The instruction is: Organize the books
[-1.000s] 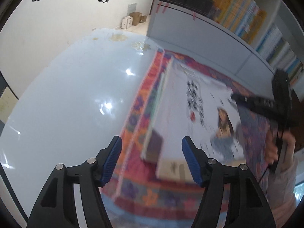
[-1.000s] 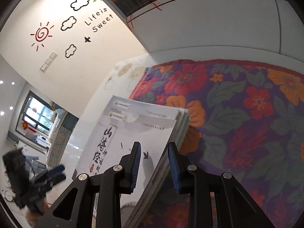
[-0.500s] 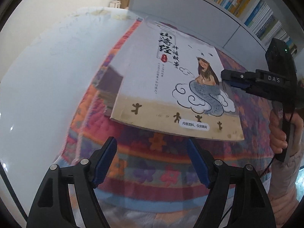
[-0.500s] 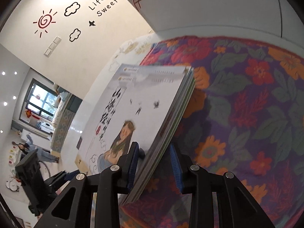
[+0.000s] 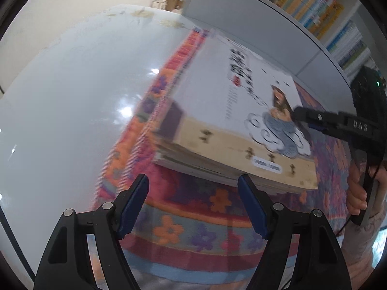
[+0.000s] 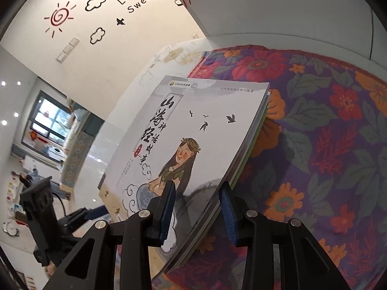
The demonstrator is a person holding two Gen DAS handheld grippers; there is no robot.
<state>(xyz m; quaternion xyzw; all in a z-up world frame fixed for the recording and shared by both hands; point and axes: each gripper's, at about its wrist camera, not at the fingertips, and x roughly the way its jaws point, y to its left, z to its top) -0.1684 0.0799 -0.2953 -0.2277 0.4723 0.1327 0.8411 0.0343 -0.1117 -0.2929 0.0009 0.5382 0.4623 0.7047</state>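
- Stack of books [image 6: 193,145]: thin picture books, top cover white with black Chinese title, a long-haired figure on a cloud and small birds. Lies on the floral cloth [image 6: 326,133], near its edge beside the white table [image 5: 60,120].
- Right gripper [image 6: 197,207]: the stack's near edge sits between the two blue pads. Jaws have just been opening. Left pad rests over the cover; right pad stands beside the page edges, with what looks like a slim gap. Contact is not fully clear, so it reads as a loosened, narrow-to-medium opening with the books between, not a firm clamp.
- Left gripper [image 5: 193,205]: fingers wide apart, nothing between them. The stack's bottom edge is just ahead of and above the fingertips; only cloth shows between the pads.
- In the left wrist view the right gripper reaches onto the stack's far-right side, held by a hand [image 5: 358,188].
- Beyond the stack: white cabinet [image 5: 241,17] with shelved books [image 5: 314,2] above it.
- Left wrist view is motion-blurred.
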